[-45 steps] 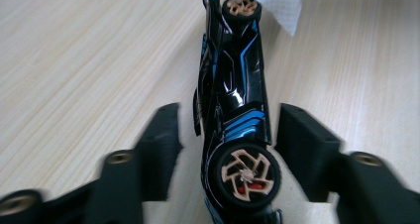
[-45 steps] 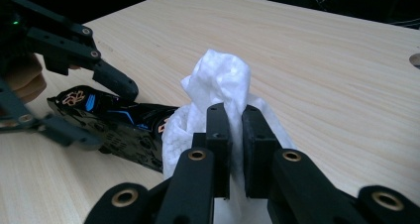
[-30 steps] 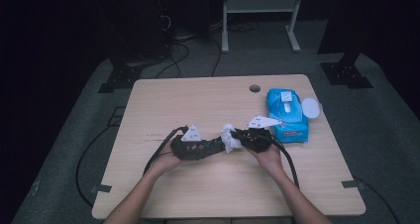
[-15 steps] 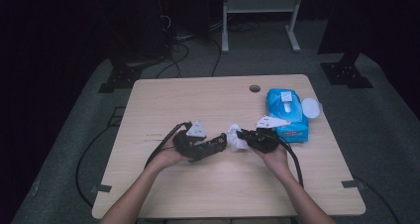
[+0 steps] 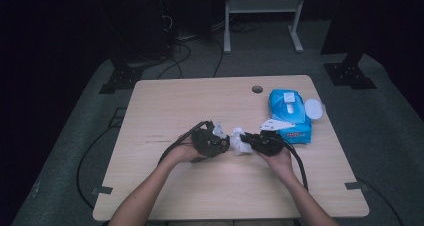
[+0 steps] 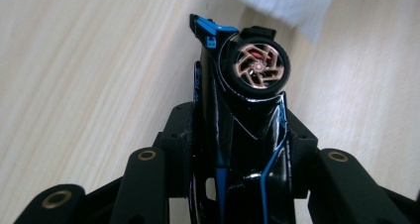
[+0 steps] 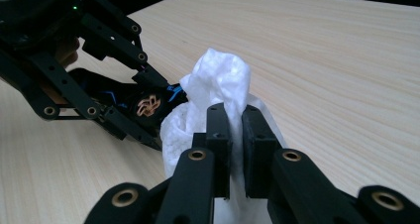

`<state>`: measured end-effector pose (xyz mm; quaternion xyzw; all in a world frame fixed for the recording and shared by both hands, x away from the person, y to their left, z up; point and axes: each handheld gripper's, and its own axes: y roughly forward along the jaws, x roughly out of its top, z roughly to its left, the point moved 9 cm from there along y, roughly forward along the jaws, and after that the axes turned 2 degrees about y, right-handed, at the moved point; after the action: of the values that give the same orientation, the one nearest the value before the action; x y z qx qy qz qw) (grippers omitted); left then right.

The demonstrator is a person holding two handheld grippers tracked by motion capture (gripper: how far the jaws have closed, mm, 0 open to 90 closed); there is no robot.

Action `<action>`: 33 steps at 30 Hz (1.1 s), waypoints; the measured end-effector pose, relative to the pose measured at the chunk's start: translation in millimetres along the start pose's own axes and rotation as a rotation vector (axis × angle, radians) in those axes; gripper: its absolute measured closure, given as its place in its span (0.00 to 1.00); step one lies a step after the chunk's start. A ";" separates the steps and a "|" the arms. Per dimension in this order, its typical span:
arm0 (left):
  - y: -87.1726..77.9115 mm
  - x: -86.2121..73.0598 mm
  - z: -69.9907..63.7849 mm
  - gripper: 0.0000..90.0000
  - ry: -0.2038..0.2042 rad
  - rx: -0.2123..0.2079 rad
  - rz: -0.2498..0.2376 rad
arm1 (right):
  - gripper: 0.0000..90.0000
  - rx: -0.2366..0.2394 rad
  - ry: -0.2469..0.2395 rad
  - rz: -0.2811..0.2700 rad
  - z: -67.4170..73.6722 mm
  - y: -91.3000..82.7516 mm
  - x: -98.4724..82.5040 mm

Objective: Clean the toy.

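- Toy car (image 6: 240, 115), black with blue trim and a copper-spoked wheel, sits clamped in the left gripper (image 5: 218, 142), whose jaws have just been closing on its body.
- Right gripper (image 5: 252, 140) is clenched on a crumpled white tissue (image 7: 218, 92), pinched tight between the pads.
- Both meet mid-table (image 5: 200, 101), tissue just beside the car's wheel end; contact can't be told.
- Blue wipes pack (image 5: 289, 113) lies to the right, near the far right corner, with a white lid (image 5: 314, 108) at its side.
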<state>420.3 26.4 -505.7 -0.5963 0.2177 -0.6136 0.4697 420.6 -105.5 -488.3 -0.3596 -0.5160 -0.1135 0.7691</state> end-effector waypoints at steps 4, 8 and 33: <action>-11.3 6.8 -1.9 0.63 -0.019 0.016 -0.110 | 0.93 0.031 -0.001 -0.031 7.8 -3.9 9.1; -22.8 14.4 -7.4 0.63 -0.017 0.044 -0.208 | 0.93 0.075 -0.028 -0.083 27.3 -11.5 26.4; -46.0 26.9 -20.9 0.63 -0.052 0.050 -0.391 | 0.93 0.101 -0.155 -0.155 64.4 -25.3 56.6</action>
<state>390.3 19.2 -457.5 -0.6311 0.0701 -0.6826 0.3619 385.9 -69.3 -414.3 -0.2869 -0.6053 -0.1184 0.7330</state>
